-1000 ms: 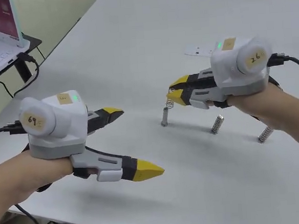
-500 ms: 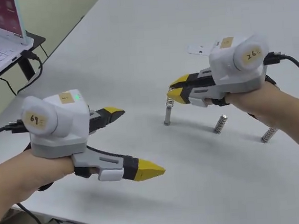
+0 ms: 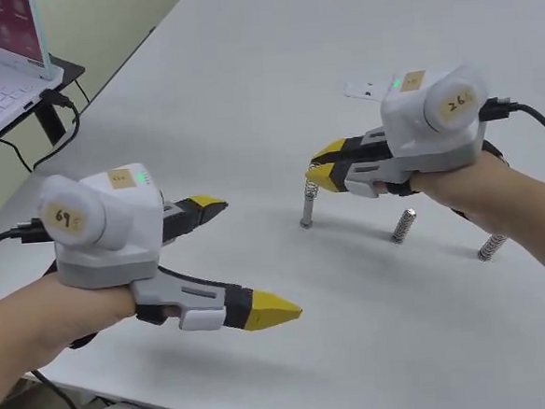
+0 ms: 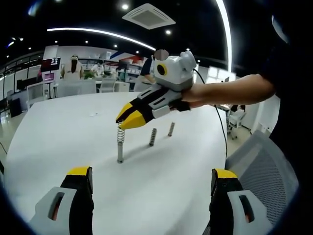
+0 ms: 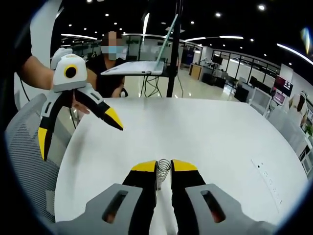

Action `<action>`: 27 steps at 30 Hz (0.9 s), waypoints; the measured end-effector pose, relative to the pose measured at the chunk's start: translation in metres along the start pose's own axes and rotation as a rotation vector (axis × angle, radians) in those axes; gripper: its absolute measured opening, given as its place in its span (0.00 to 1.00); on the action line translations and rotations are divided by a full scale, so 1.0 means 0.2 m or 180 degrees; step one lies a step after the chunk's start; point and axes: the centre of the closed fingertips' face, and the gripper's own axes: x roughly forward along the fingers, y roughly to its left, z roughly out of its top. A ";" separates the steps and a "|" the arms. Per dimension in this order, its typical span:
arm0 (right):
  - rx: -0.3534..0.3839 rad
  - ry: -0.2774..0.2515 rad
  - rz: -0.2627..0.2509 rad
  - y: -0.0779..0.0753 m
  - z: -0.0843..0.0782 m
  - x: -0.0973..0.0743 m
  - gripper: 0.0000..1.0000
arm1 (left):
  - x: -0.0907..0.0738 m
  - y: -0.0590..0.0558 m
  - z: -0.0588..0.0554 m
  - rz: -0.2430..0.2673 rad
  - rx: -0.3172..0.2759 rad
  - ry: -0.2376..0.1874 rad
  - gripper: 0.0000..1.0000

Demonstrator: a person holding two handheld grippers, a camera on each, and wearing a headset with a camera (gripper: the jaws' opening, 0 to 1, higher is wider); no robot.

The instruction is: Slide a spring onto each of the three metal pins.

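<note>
1. The right gripper [image 3: 321,162] is clamped on a spring [image 3: 310,190] at the top of the first pin [image 3: 306,215].
2. The left gripper [image 3: 248,256] hovers left of that pin, jaws spread wide (holding nothing).
3. A second pin [image 3: 403,225] and a third pin [image 3: 488,246], both spring-covered, stand to its right.

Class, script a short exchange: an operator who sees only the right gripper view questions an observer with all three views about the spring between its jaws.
Operator: Is my spring over a pin?
Observer: Yes. The left gripper view shows the spring in the right gripper around the top of the near pin; the pin's lower part is bare.
Operator: And the other pins?
Observer: The head view shows the middle spring and the end spring already on theirs.
</note>
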 end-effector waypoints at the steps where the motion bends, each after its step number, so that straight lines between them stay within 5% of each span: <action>1: 0.0002 -0.0001 -0.0001 0.00 0.00 0.00 0.08 | 0.00 0.00 0.00 0.0003 0.0002 0.0001 0.98; 27: -0.0002 0.0213 0.0088 0.02 -0.12 0.08 0.08 | 0.00 0.00 0.00 -0.0004 -0.0024 0.0009 0.98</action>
